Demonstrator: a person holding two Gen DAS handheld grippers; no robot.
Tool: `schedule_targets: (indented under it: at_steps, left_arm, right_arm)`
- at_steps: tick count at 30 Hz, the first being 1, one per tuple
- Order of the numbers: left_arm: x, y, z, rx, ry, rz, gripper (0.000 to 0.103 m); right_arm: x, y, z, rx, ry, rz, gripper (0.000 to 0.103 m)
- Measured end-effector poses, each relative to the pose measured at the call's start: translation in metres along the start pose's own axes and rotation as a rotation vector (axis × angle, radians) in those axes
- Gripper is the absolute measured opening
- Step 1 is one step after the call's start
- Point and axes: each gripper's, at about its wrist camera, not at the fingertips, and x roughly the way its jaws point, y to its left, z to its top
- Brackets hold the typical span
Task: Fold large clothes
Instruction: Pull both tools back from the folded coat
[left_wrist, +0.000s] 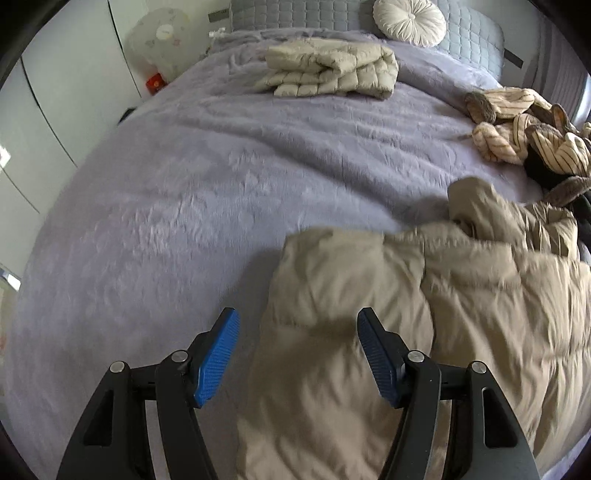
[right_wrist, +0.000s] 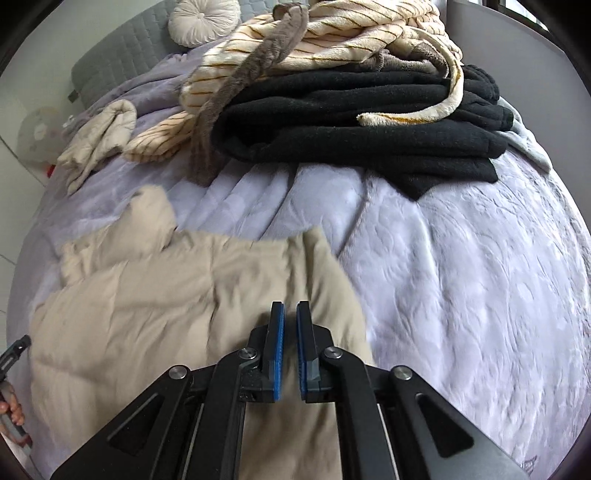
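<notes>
Handling: I judge the beige puffer jacket (left_wrist: 424, 314) light, soft and springy; its smooth shell looks slippery, so it may slide or puff back open after a fold.
Where to grip: best at a hem corner or along a stitched seam, pinching through both layers, not the puffy middle of a panel.
Look: quilted in broad panels, matte tan, rumpled, one sleeve-like part bunched up at its far side.
Place: it lies on the lilac bedspread (left_wrist: 166, 184) at the near edge of the bed, under both my tools, well apart from the folded beige quilted garment (left_wrist: 328, 68) near the round cushion (left_wrist: 408, 20) and from the heap of striped fleece (right_wrist: 332, 33) on black knit (right_wrist: 369, 122).
Left fingers (left_wrist: 297, 358): spread wide, nothing between them, hovering over the jacket's left edge.
Right fingers (right_wrist: 290, 350): nearly together, only a thin slit between the pads, nothing held; jacket below.
</notes>
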Motion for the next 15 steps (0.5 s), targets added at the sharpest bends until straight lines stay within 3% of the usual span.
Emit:
schedule_targets:
  at_steps: [3,15]
  left_arm:
    - [-0.002,0.000,-0.011,-0.016,0.018,0.011,0.068]
    - [-0.055,-0.018,-0.075,0.012,0.097,-0.095,0.068]
  right_arm:
    - [-0.011,0.000,-0.010,0.019,0.001,0.017,0.009]
    - [-0.055,-0.001,-0.085,0.118,0.092,0.124,0.009]
